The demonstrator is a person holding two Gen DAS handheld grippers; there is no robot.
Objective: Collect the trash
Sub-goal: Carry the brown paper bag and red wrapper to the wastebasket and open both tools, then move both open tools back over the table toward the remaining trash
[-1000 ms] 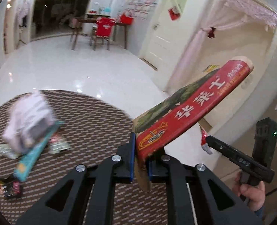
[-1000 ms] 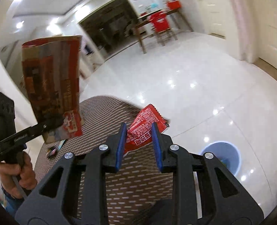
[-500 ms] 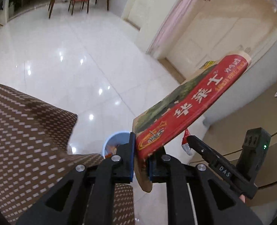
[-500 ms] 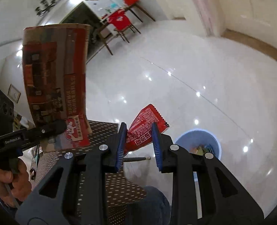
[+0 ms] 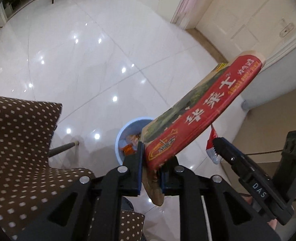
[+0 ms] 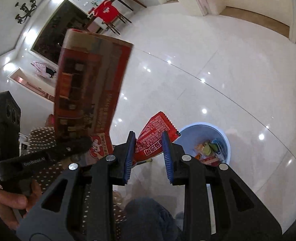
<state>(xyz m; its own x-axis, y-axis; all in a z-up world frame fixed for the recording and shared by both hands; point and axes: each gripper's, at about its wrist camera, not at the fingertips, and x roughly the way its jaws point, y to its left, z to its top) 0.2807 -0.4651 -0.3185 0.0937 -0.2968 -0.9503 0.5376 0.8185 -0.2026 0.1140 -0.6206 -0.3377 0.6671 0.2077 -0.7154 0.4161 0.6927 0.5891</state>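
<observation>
My left gripper (image 5: pixel 152 154) clamps the lower end of a flattened red carton (image 5: pixel 204 108), which slants up to the right; its jaws are starting to open, the pads still on the carton. A round blue bin (image 5: pixel 119 138) holding several wrappers stands on the floor just below and beyond it. My right gripper (image 6: pixel 148 140) has a red snack wrapper (image 6: pixel 154 132) between its blue pads; these jaws are opening too, with the wrapper still caught. The bin (image 6: pixel 204 124) lies just right of its tips. The carton (image 6: pixel 87 84) shows at left in the right wrist view.
A brown dotted tablecloth (image 5: pixel 17 140) covers the table at left, with a metal leg (image 5: pixel 63 147) near the bin. Glossy white floor tiles (image 5: pixel 87 60) spread around it. A person's knee (image 6: pixel 148 217) and hand (image 6: pixel 7 200) are close below. Red chairs (image 6: pixel 105 12) stand far back.
Both grippers swung away from the tabletop and sank toward the floor. The blue bin came into view and now sits close under both. Carton and wrapper stayed in the jaws.
</observation>
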